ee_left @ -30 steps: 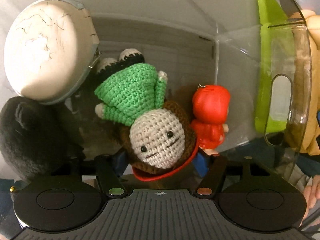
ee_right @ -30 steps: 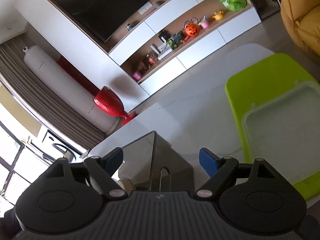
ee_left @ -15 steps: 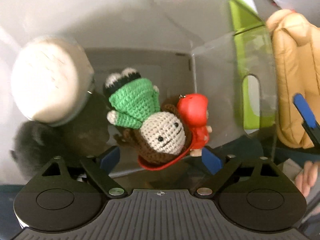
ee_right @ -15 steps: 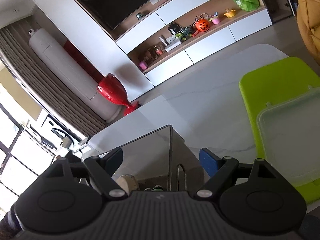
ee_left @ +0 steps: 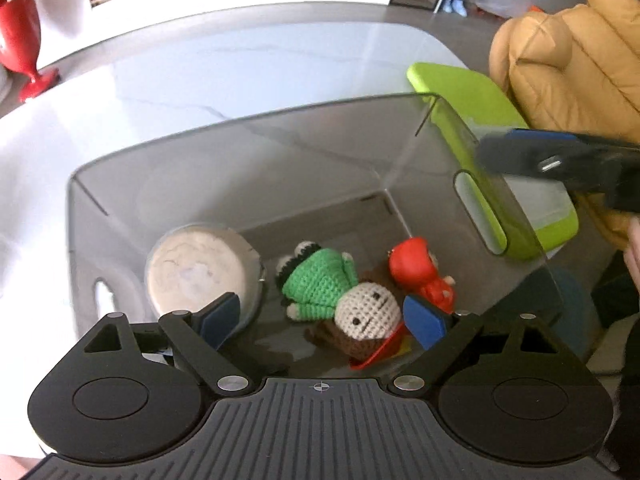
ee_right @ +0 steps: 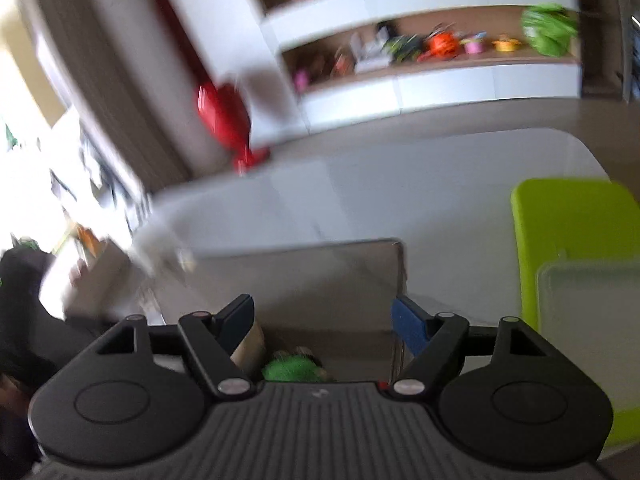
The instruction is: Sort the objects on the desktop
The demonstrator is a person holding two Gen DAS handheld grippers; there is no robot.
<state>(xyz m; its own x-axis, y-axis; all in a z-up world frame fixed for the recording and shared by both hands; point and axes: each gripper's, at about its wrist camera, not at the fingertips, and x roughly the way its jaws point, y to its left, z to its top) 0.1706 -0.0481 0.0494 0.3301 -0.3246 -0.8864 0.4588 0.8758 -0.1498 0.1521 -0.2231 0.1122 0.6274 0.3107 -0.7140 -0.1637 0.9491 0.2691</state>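
A clear grey plastic bin (ee_left: 248, 168) stands on the white table. Inside it lie a crochet doll in green (ee_left: 340, 292), a small red figure (ee_left: 420, 272) and a round cream pouch (ee_left: 200, 268). My left gripper (ee_left: 320, 320) is open and empty, raised above the bin's near side. My right gripper (ee_right: 322, 324) is open and empty over the bin's near right edge; one of its fingers shows in the left wrist view (ee_left: 552, 160). The right wrist view is blurred and shows the bin (ee_right: 304, 280) and a bit of the green doll (ee_right: 292, 368).
A lime-green board (ee_left: 472, 96) with a clear lid (ee_left: 536, 200) on it lies right of the bin; it also shows in the right wrist view (ee_right: 572, 220). A tan padded cushion (ee_left: 568, 60) is at the far right. A red vase (ee_left: 16, 40) stands on the floor behind.
My left gripper has pulled up and back out of the bin, leaving the crochet doll inside. My right gripper has swung round toward the bin.
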